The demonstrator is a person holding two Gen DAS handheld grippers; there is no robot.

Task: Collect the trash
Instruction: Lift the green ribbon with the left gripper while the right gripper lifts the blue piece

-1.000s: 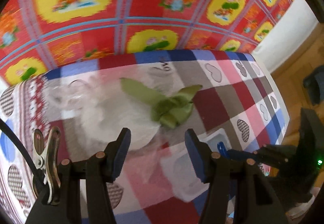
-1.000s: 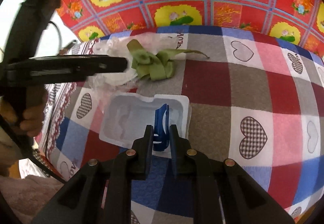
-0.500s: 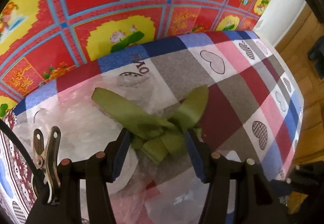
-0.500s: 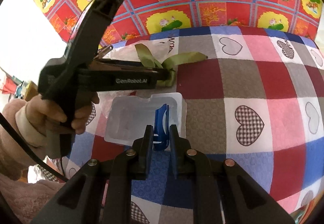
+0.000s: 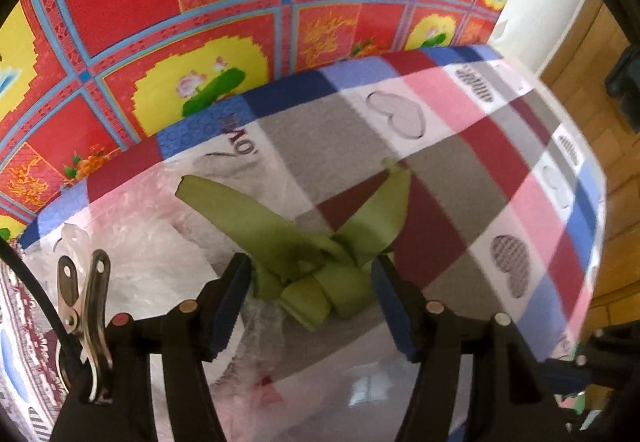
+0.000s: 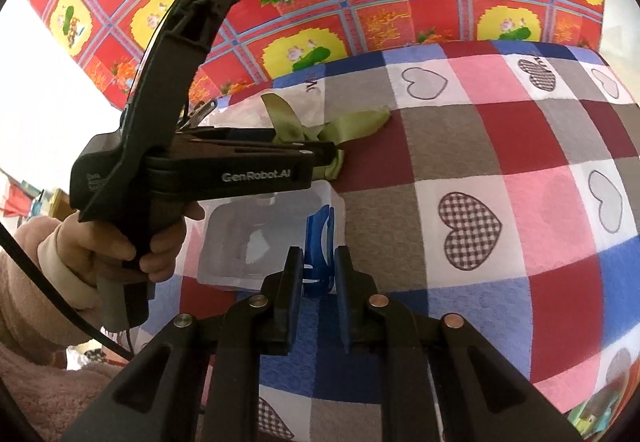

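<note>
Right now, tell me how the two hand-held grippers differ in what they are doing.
The left hand-held gripper is open, its fingers straddling the knot of the green ribbon; the right hand-held gripper is shut on the blue plastic piece. The left reaches toward the far edge, over the crinkled clear plastic wrap; the right sits nearer, beside the clear plastic tray. Both work over the same checked cloth.

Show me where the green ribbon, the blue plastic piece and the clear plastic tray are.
green ribbon [image 5: 316, 278]: left wrist view, on its knot.
blue plastic piece [image 6: 319, 238]: right wrist view, on its upper half.
clear plastic tray [image 6: 248, 242]: right wrist view, on its hollow.
</note>
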